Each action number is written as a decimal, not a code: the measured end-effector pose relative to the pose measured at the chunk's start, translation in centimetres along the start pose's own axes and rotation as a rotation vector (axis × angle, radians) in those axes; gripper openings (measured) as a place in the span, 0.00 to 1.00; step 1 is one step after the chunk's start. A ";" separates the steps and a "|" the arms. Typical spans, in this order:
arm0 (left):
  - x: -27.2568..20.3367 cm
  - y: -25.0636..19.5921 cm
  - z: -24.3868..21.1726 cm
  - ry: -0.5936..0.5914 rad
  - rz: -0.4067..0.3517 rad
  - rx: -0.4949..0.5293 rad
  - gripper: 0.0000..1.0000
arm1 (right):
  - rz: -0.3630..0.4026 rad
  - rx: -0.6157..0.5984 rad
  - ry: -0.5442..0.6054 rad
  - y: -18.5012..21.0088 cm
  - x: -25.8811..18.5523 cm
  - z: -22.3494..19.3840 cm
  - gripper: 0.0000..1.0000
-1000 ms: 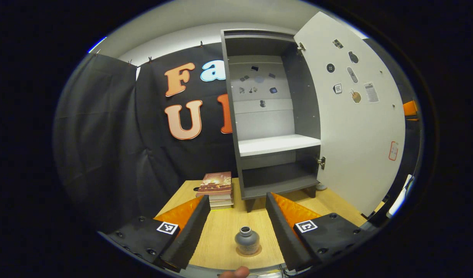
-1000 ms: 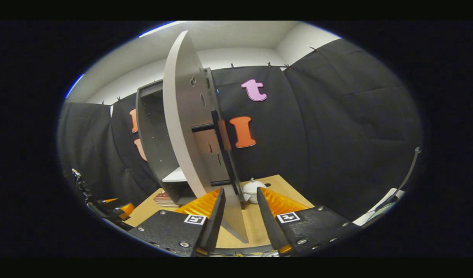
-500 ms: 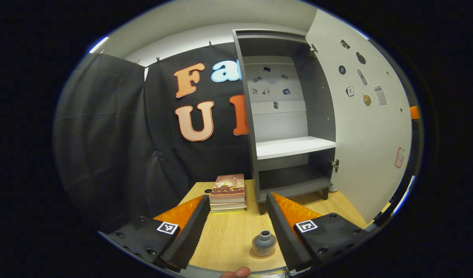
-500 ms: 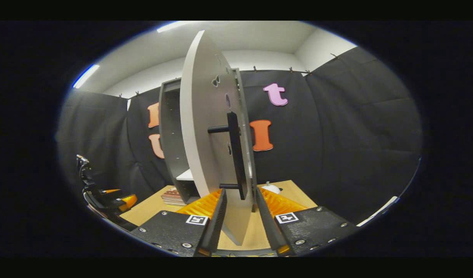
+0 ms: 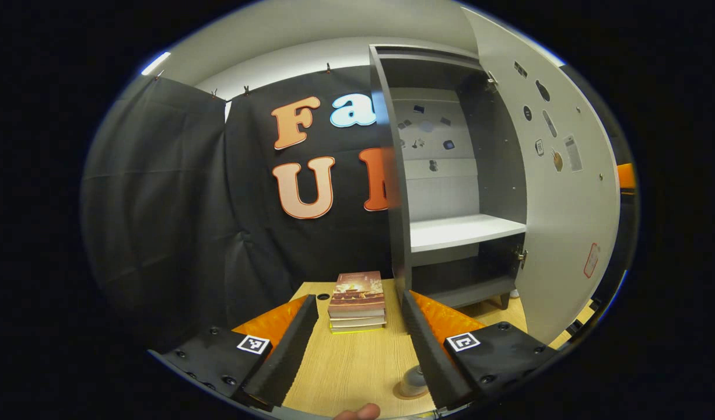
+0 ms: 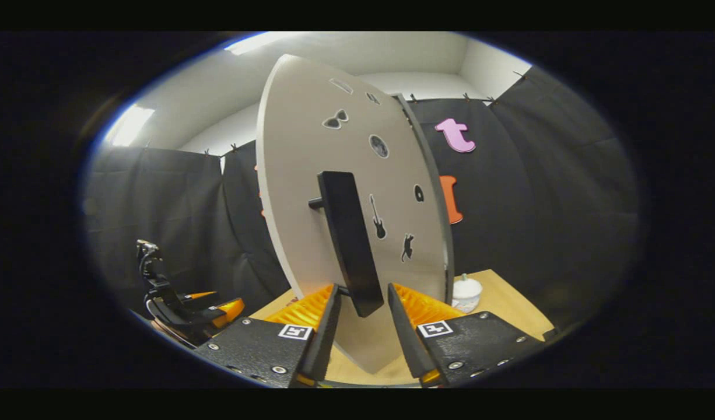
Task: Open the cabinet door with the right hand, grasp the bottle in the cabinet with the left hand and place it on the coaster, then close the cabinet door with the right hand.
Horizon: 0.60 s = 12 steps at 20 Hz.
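Bottle (image 5: 414,380) is seen standing on the coaster (image 5: 405,392) on the wooden table (image 5: 346,361), partly hidden behind the right finger of the left gripper (image 5: 357,344), whose fingers are spread wide with nothing between them. A stack of books (image 5: 357,300) is set just beside the cabinet (image 5: 445,175), whose shelves are exposed. In the right gripper view, the cabinet door (image 6: 311,192) is swung partway, and its black handle (image 6: 349,251) is straddled by the parted fingers of the right gripper (image 6: 360,326); contact cannot be made out. A white pot (image 6: 466,293) is seen behind the door.
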State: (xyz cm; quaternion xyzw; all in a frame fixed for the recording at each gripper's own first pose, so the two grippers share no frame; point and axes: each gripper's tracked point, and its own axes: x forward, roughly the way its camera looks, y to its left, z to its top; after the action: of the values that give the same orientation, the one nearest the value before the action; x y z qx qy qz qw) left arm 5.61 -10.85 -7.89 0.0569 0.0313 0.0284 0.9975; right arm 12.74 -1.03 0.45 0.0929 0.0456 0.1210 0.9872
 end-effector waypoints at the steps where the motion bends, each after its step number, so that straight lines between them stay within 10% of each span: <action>1: 0.2 0.4 -0.1 -0.001 0.002 -0.003 0.94 | 0.018 0.023 0.004 0.5 0.4 -0.2 0.52; 12: 4.1 5.6 0.2 -0.012 0.016 -0.090 0.94 | 0.073 -0.108 0.007 4.1 6.7 -0.7 0.59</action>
State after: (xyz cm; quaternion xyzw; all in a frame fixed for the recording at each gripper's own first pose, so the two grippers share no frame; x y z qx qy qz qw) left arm 9.46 -5.03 -7.30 0.0126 0.0234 0.0376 0.9989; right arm 18.17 4.70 0.14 0.0409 0.0389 0.1593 0.9856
